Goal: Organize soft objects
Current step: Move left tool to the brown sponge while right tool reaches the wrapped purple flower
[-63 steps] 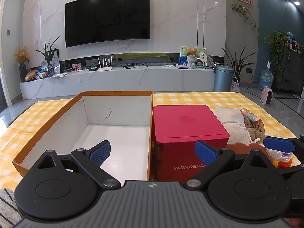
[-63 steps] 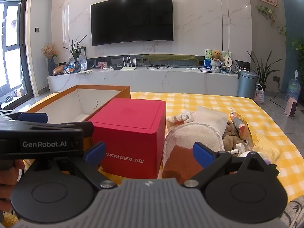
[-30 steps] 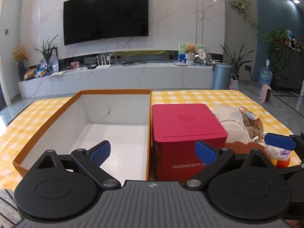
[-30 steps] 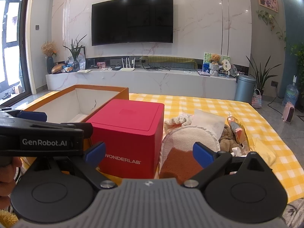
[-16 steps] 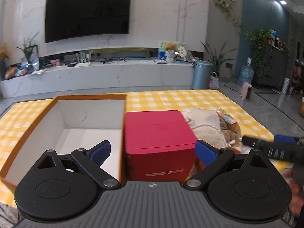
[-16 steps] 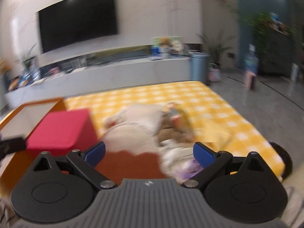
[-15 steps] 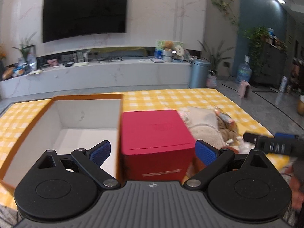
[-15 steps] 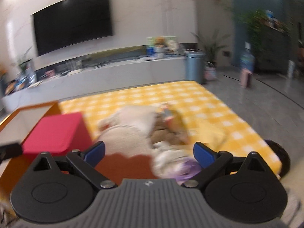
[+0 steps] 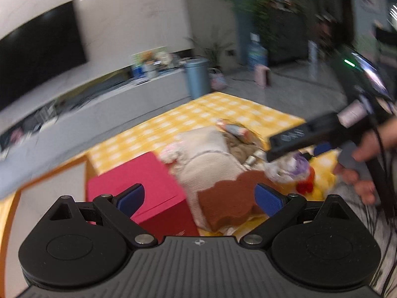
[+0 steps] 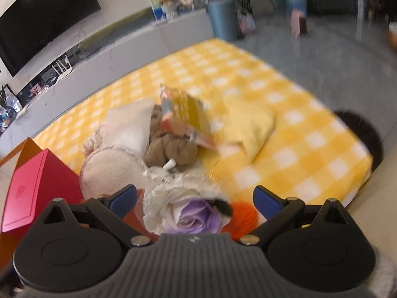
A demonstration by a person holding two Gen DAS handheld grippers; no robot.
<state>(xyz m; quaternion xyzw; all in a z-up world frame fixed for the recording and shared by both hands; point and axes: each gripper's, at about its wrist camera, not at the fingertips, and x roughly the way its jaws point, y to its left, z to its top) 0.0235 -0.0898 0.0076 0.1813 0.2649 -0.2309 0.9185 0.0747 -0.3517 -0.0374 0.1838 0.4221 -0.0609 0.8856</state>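
A heap of soft things lies on the yellow checked cloth (image 10: 285, 114): a cream plush slipper (image 9: 211, 164) with a brown sole (image 9: 228, 201), a brown plush toy (image 10: 168, 146), a white pouch (image 10: 129, 126), a yellow folded cloth (image 10: 250, 124), a snack packet (image 10: 183, 114) and a purple fabric rose (image 10: 193, 216) in white lace. My left gripper (image 9: 198, 198) is open, just before the slipper's sole. My right gripper (image 10: 194, 200) is open above the rose and also shows in the left wrist view (image 9: 320, 134).
A red box (image 9: 139, 188) stands left of the heap, beside an open orange cardboard box (image 9: 44, 171). An orange ball-like thing (image 10: 243, 213) lies by the rose. The cloth's right edge (image 10: 357, 173) drops to grey floor. Both views are blurred.
Both grippers have swung right and tilted down towards the soft heap. The right gripper now hangs over the purple rose; the orange box has slid to the left edge of view.
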